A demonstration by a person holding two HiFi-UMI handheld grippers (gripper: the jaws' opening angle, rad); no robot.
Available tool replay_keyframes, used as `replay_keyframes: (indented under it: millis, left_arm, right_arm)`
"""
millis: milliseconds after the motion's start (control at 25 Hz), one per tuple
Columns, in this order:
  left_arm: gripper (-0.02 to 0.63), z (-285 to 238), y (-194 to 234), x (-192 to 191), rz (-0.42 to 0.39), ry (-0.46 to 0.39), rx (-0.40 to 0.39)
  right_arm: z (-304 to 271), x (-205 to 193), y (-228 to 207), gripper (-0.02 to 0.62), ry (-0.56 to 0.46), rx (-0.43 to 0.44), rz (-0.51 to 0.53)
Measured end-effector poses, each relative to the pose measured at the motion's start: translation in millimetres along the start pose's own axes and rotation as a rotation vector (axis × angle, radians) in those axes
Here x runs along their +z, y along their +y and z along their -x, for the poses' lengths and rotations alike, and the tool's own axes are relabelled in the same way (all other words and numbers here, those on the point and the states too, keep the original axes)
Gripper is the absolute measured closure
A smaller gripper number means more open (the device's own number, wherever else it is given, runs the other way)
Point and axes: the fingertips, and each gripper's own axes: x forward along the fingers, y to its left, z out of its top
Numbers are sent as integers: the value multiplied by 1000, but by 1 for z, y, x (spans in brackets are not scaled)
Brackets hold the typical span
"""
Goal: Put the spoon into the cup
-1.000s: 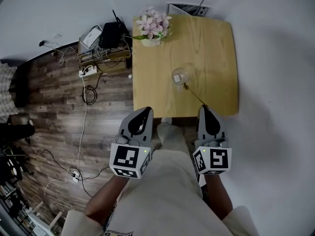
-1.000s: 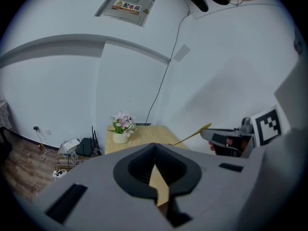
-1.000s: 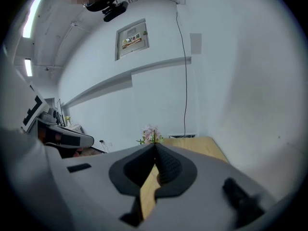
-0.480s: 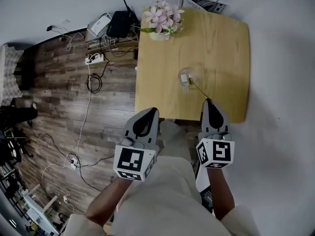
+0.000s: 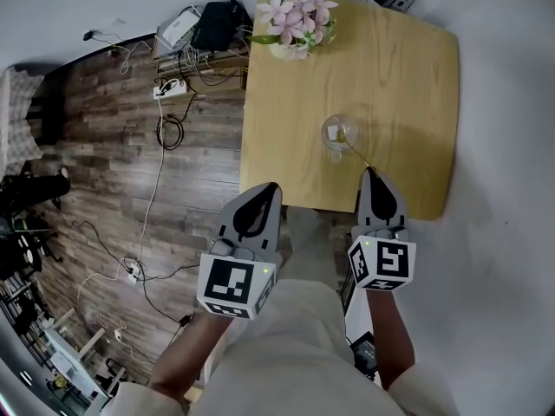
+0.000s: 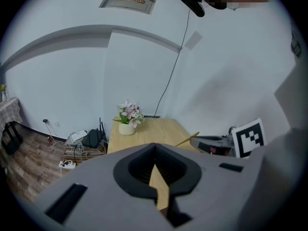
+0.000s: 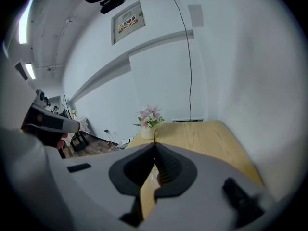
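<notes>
**Spoon end at the glass cup, depth unclear**

The right gripper's (image 5: 371,172) jaws pinch the thin spoon (image 5: 354,150). Its far end sits within the glass cup's (image 5: 329,128) outline, but how deep is unclear. The left gripper (image 5: 266,187) hovers by the wooden worktop's (image 5: 390,76) near edge, jaws together and empty. Potted flowers (image 5: 293,16) stand at the far corner. Cables (image 5: 160,133) litter the plank floor (image 5: 104,180).

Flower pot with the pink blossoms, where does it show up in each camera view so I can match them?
Head view: flower pot at top centre, on a far corner.
Left gripper view: flower pot left of centre, about mid-height.
Right gripper view: flower pot near the centre.
Shared landmark: the wooden table beneath it.
</notes>
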Motion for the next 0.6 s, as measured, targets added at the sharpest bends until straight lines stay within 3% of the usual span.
replay_keyframes:
  millis: [600]
  left_arm:
    - [595,-22,3,-25,48,35,7]
  right_arm:
    - [-47,-28,0,565,58,49,43]
